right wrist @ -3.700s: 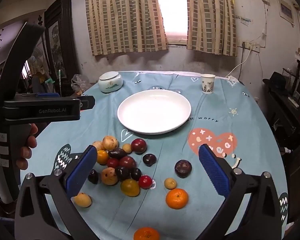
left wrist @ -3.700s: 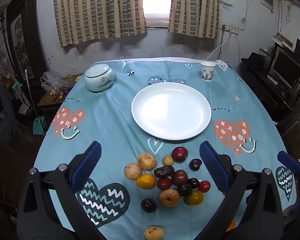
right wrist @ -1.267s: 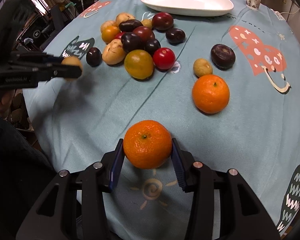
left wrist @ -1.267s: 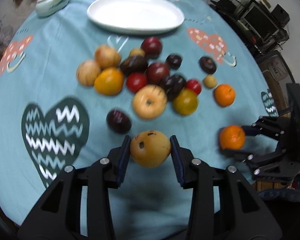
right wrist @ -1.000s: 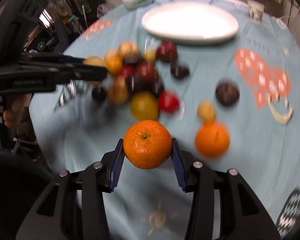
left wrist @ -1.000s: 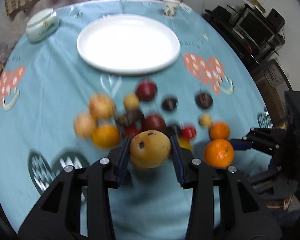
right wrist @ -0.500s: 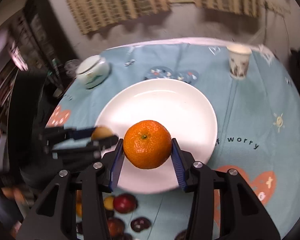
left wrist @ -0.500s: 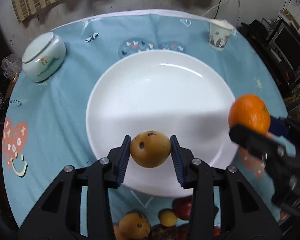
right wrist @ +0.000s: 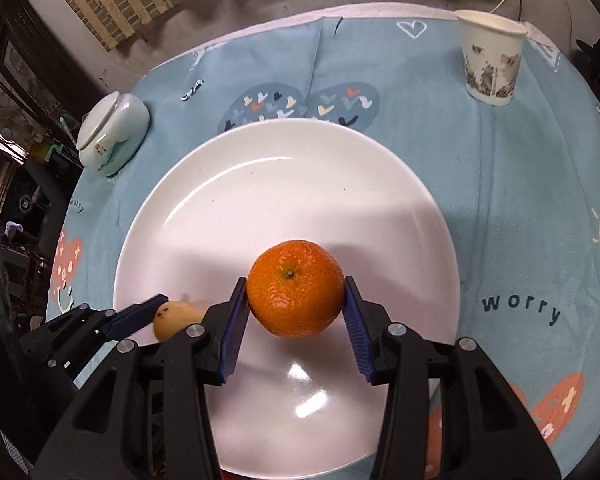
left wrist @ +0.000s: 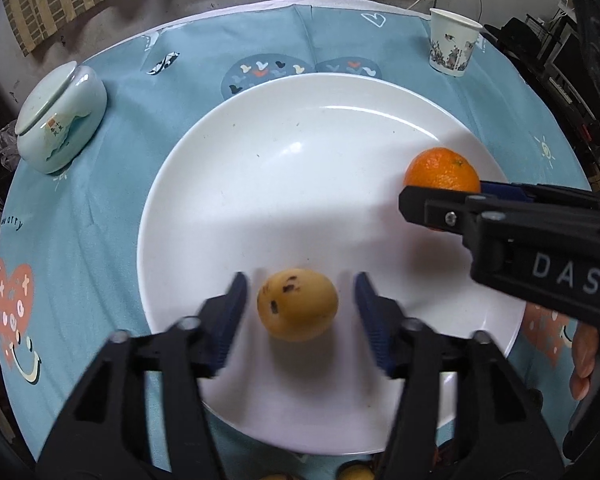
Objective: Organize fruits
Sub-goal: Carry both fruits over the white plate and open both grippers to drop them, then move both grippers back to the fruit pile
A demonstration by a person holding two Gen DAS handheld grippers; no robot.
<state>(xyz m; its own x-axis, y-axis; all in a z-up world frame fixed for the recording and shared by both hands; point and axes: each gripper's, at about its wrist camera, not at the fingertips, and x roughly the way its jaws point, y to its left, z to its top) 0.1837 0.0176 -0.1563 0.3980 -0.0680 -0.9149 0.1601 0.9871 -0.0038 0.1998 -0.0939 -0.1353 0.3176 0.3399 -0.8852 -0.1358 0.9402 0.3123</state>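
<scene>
A large white plate (left wrist: 300, 128) lies on the blue tablecloth; it also shows in the right wrist view (right wrist: 284, 184). My left gripper (left wrist: 299, 304) is open, its pads apart from a spotted yellow fruit (left wrist: 297, 303) that rests on the plate's near part. My right gripper (right wrist: 296, 308) is shut on an orange (right wrist: 295, 294) and holds it over the plate's right side. The orange (left wrist: 442, 170) and the right gripper (left wrist: 440, 204) show at the right of the left wrist view. The yellow fruit (right wrist: 176, 318) and the left gripper (right wrist: 148, 316) show at the lower left of the right wrist view.
A pale green lidded jar (left wrist: 58, 118) stands left of the plate and a paper cup (left wrist: 452, 46) stands at the far right. More fruits (left wrist: 356, 472) lie just below the plate's near rim. The table edge curves behind.
Both grippers came down to the plate. My left gripper has opened and let go of the yellow fruit, which now lies on the plate. My right gripper still grips the orange.
</scene>
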